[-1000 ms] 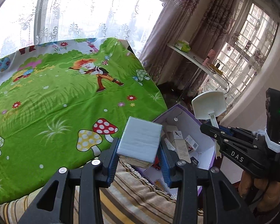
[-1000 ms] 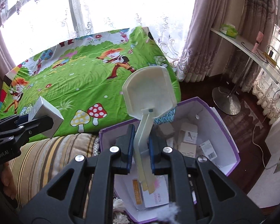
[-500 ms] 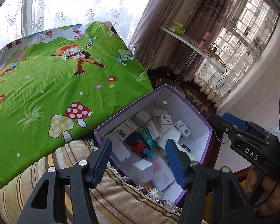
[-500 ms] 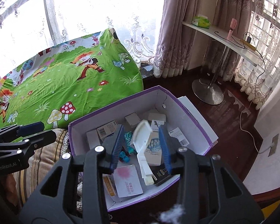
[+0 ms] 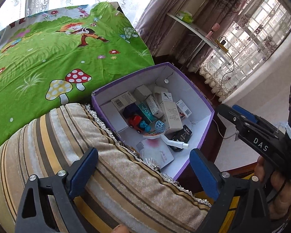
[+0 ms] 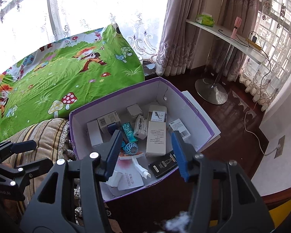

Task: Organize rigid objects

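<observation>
A purple box (image 5: pixel 94 101) with white walls (image 6: pixel 116 103) holds several small cartons, a red toy car (image 5: pixel 134 121) and a black carton (image 6: pixel 163 165). A white scoop (image 5: pixel 174 143) lies in it, handle (image 6: pixel 140 167) toward the front wall. A pale block (image 6: pixel 114 178) rests at the front left corner. My left gripper (image 5: pixel 143 152) hovers over the cushion and the box's near corner, jaws opening, nothing between them. My right gripper (image 6: pixel 146 134) hangs over the box, jaws opening and empty, and shows at the right of the left wrist view (image 5: pixel 242 120).
A striped cushion (image 5: pixel 67 155) lies left of the box, against a green cartoon sheet (image 5: pixel 48 58). A white shelf table (image 6: pixel 223 33) on a metal foot stands on the dark wood floor by the curtains. A cable (image 6: pixel 252 132) runs to a wall socket.
The left gripper let go of the pale block and the right let go of the scoop; both now lie in the box. Both grippers opened and moved closer over the box.
</observation>
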The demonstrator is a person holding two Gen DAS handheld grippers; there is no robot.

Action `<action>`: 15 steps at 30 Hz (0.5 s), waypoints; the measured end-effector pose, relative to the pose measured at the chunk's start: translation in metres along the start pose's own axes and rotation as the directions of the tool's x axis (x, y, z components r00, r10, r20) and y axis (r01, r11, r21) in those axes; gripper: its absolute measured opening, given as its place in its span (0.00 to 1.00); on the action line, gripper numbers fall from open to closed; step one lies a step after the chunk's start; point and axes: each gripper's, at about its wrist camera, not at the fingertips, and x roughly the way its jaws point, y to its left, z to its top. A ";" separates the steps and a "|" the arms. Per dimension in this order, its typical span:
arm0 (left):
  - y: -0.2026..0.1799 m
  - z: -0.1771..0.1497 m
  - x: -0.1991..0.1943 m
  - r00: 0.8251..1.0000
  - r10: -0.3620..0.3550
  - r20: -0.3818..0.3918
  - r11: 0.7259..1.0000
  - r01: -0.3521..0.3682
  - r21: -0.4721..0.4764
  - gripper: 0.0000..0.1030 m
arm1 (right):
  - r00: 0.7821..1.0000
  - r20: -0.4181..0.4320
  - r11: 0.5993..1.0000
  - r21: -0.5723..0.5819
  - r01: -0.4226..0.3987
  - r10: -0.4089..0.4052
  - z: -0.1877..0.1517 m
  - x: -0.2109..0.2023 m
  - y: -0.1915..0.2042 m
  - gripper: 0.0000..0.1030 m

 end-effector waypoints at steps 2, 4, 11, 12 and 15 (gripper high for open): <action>-0.001 -0.002 0.000 1.000 0.013 0.005 1.000 -0.013 0.006 0.95 | 1.000 -0.005 1.000 0.007 -0.001 0.001 -0.002 0.001 -0.002 0.55; -0.001 -0.002 0.000 1.000 0.020 0.007 1.000 -0.020 0.006 0.97 | 1.000 -0.011 1.000 0.021 -0.005 0.006 -0.004 0.003 -0.005 0.55; 0.003 -0.002 0.007 1.000 0.023 -0.014 1.000 -0.023 -0.008 0.98 | 1.000 -0.017 1.000 0.026 -0.010 0.011 -0.006 0.006 -0.007 0.55; 0.004 -0.002 0.008 1.000 0.023 -0.018 1.000 -0.023 -0.010 0.98 | 1.000 -0.018 1.000 0.025 -0.014 0.014 -0.006 0.006 -0.007 0.55; 0.005 -0.002 0.008 1.000 0.018 -0.021 1.000 -0.018 -0.014 0.98 | 0.999 -0.024 0.999 0.025 -0.021 0.022 -0.006 0.007 -0.007 0.56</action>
